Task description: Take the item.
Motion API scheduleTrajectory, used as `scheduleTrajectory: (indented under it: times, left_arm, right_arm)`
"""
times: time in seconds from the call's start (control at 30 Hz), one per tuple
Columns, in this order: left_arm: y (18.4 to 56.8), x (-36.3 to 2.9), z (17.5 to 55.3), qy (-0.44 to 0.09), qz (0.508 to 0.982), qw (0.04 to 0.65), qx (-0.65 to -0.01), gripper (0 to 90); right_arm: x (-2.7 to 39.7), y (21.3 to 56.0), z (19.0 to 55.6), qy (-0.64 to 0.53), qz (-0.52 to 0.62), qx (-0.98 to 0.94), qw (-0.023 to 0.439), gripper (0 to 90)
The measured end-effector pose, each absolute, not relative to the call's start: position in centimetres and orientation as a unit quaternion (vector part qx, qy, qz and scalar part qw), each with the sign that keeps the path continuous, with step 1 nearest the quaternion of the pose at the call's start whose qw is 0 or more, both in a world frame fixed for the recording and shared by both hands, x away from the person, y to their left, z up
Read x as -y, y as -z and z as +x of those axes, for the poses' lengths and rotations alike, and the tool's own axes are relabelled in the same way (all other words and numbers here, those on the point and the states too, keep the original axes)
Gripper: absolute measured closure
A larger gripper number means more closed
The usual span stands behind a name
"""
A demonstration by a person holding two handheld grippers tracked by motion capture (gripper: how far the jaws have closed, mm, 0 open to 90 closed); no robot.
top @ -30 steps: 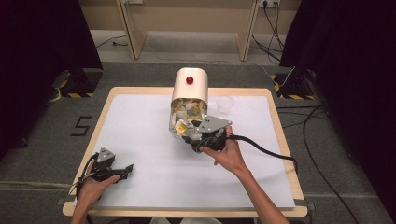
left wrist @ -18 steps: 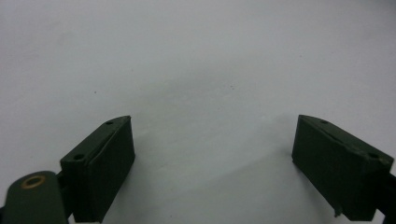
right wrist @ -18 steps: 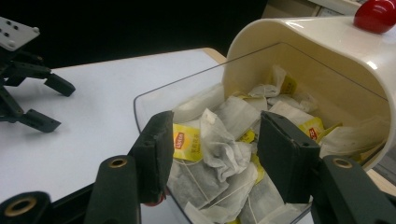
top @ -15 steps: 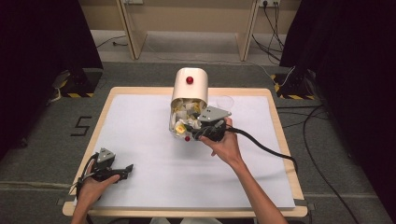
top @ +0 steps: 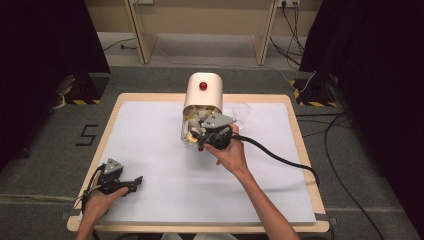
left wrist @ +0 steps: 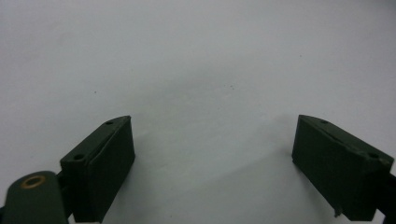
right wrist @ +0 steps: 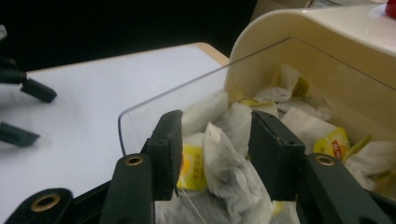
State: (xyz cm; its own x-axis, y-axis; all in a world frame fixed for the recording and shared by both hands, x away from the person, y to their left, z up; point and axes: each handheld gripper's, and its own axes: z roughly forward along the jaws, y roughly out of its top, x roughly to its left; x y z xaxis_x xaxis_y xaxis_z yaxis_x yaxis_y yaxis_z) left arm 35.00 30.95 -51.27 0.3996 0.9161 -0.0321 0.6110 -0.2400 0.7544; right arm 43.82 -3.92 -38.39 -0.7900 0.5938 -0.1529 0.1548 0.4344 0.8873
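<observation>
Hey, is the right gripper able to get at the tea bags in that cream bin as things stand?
Probably yes. The right gripper is already inside the cream bin through its open front. Its jaws, which have just been closing, straddle a white tea bag, and nothing blocks them.

A: Describe the right hand-held gripper point(top: 201, 142).
B: Black body, grey three-cornered plate, thick black cable, brass-ringed screw holes.
A: The left hand-held gripper point(top: 137, 181)?
B: Same black build; forearms are bare, no sleeves.
</observation>
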Motion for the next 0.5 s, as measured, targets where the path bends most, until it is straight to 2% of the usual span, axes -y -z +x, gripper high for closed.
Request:
scheduleTrajectory:
  times: [0.23,0.37,0.5]
  left_arm:
    - [51.27,-30.95,35.01,-0.215,0.758,0.355,-0.504,11.9]
    - [51.27,-30.94,35.00,-0.215,0.758,0.354,-0.504,11.9]
    - [51.27,-30.94,35.01,-0.215,0.758,0.355,-0.504,11.9]
  right_arm:
    - [3.24,39.29,43.33,-0.469,0.238,-0.814,0.247,56.3]
    - [3.58,38.98,43.48,-0.452,0.242,-0.819,0.258,60.7]
    - [3.33,39.04,43.85,-0.451,0.241,-0.823,0.246,64.2]
